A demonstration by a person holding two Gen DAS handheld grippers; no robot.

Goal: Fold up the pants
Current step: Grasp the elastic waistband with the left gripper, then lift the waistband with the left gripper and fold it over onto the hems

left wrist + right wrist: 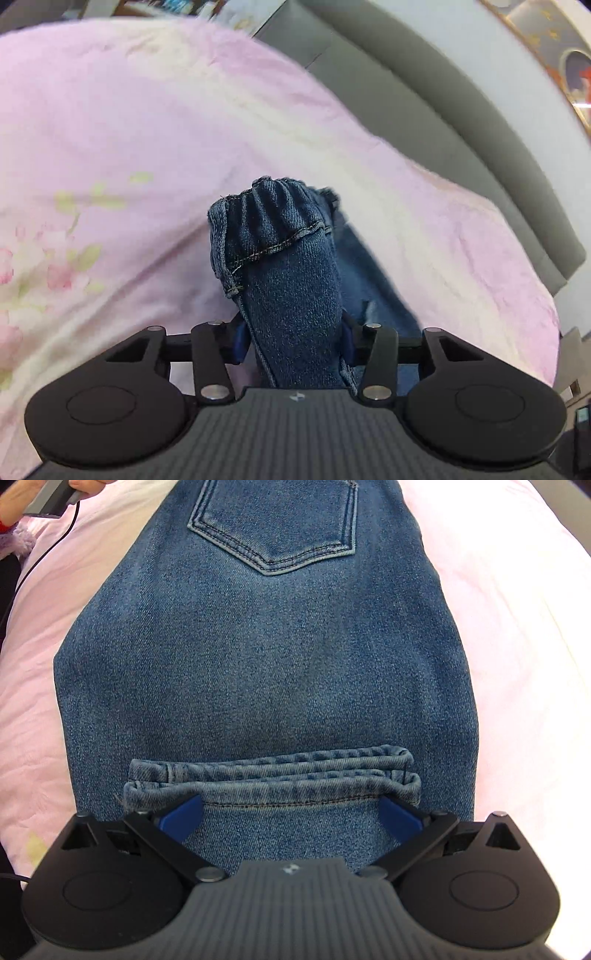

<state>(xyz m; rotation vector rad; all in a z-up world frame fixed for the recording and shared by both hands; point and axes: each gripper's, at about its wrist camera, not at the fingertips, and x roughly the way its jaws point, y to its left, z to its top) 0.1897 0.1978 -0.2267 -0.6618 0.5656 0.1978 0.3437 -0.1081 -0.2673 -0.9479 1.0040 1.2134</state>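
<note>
The pink bedspread (517, 664) fills both frames; the jeans (266, 657) lie centre-frame, thick, limp, probably heavy. Low centre, the right claw (291, 812) spreads beside the doubled hems (273, 775), the sensible grip. The left claw (293, 341) pinches bunched denim.

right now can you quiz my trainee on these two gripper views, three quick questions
1. True or false: the left gripper is shut on bunched denim of the jeans.
2. In the right wrist view, the right gripper is: A open, straddling the leg hems; B clamped on the back pocket; C out of view.
3. Fill in: the jeans lie on a ____ bedspread.

Key: 1 true; 2 A; 3 pink
</note>
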